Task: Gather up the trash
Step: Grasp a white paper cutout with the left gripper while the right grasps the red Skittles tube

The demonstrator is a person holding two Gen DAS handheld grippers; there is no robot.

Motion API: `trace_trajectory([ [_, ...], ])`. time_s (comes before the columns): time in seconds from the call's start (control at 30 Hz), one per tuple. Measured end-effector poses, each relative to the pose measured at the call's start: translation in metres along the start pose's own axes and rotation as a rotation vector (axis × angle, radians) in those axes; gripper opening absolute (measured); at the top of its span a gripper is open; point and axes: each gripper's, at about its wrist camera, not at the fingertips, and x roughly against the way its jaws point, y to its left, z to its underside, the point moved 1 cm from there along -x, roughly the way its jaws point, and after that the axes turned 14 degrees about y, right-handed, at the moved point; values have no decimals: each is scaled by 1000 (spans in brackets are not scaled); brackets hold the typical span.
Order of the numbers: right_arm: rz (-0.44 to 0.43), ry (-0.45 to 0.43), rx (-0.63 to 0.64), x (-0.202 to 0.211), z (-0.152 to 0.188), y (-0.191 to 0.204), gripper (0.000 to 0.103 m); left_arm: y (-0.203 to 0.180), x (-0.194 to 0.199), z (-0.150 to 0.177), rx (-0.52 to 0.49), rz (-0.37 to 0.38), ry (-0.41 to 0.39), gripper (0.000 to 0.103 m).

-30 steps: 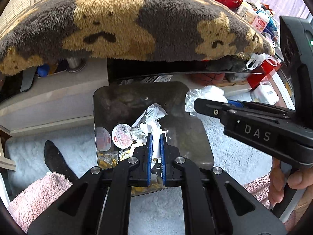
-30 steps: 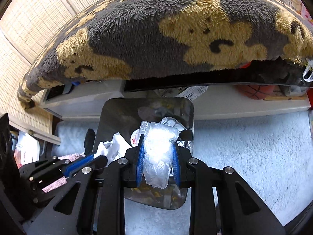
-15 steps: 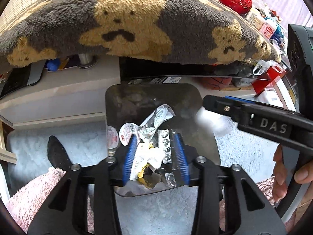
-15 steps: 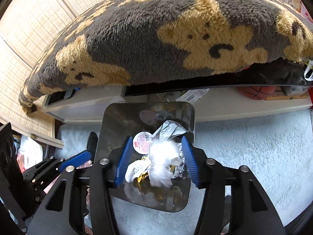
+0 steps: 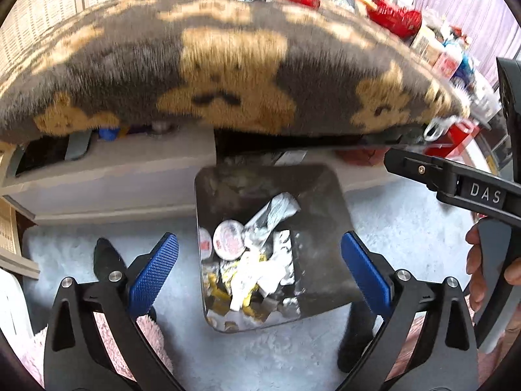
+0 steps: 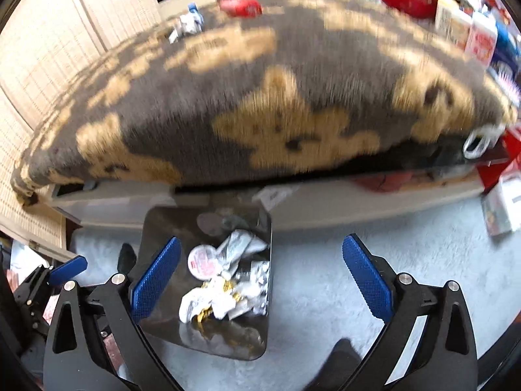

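A shiny metal trash bin (image 5: 325, 202) stands on the pale carpet, holding crumpled wrappers (image 5: 260, 260), a round red-and-white lid (image 5: 228, 239) and yellow scraps. It also shows in the right wrist view (image 6: 162, 224), with the same trash (image 6: 224, 290) inside. My left gripper (image 5: 260, 272) is wide open and empty above the bin. My right gripper (image 6: 262, 278) is wide open and empty, above the bin's right edge. The right gripper's arm (image 5: 456, 182) shows at the right of the left wrist view.
A grey blanket with tan bears (image 5: 228, 75) overhangs a low table just behind the bin. Red items and boxes (image 5: 433, 42) clutter the far right. A black sock (image 5: 105, 260) and pink fluffy fabric (image 5: 149, 329) lie left of the bin.
Both grippers opened wide and dropped their trash into the bin: the left its paper scrap, the right its clear plastic wad. Both pulled up and back; the views are blurred.
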Motion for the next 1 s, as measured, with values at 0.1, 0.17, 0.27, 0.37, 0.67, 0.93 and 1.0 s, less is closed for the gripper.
trace_trajectory([
  [0.1,-21,-42,-6,17,-12,-4,100,-1,15,-12,2,6,-34,95],
  [0.17,-34,-58,-6,26,-23,-5,100,-2,25,-23,-2,13,-46,95],
  [0.27,-29,-89,7,38,-44,-6,100,-1,41,-43,-9,11,-80,95],
  [0.37,2,-133,5,47,-71,-9,100,1,52,-68,-5,-15,-106,95],
  [0.67,37,-191,1,46,-165,-19,100,4,53,-156,-13,-61,-149,95],
  [0.93,91,-214,73,17,-217,-14,99,9,28,-219,12,-34,-153,95],
  [1.0,51,-201,68,10,-228,-15,97,7,22,-230,-1,-33,-156,95],
])
